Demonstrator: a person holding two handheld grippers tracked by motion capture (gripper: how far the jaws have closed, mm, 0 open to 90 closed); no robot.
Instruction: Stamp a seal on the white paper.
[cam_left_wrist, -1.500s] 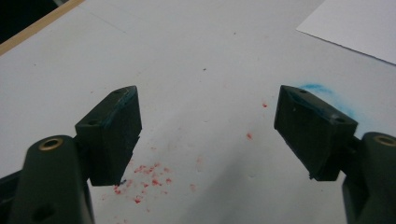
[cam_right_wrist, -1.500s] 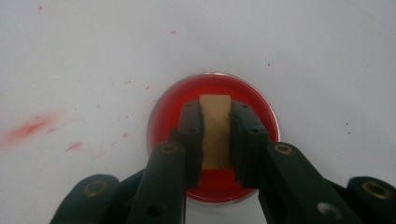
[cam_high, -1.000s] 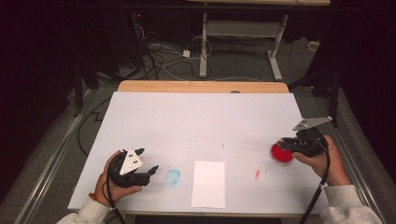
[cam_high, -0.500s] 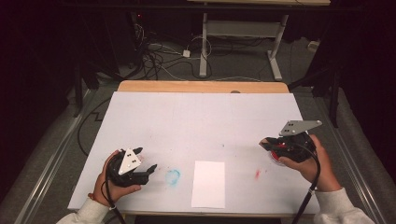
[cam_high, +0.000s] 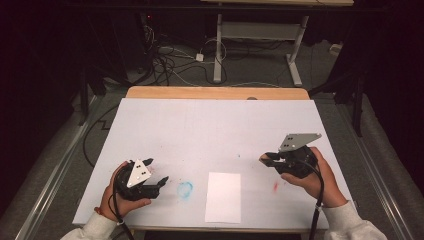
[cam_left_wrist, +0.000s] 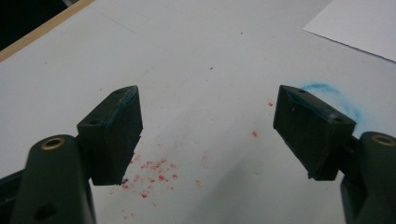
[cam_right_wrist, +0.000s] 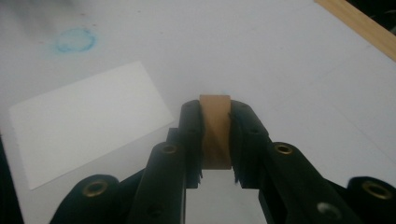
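- My right fingers (cam_right_wrist: 215, 140) are clamping a small tan block (cam_right_wrist: 215, 133), which is sitting upright between the 2 pads and poking a little past their tips.
- In the high view I am holding that block (cam_high: 263, 158) above the bench (cam_high: 210, 130), near its right edge and closer to the near edge than the far one.
- My left fingers (cam_left_wrist: 208, 128) are standing wide apart with nothing between them, and bare bench is showing in the gap.
- My left hand (cam_high: 117, 192) is resting near the near-left corner of the bench.
- A white sheet of paper (cam_high: 223, 196) is lying flat by the near edge, between my 2 hands.
- A blue smudge (cam_high: 185, 189) is sitting just left of the paper, and a red smear (cam_high: 275, 186) is lying just right of it.
- Red specks (cam_left_wrist: 152, 175) are dotting the bench under my left fingers.
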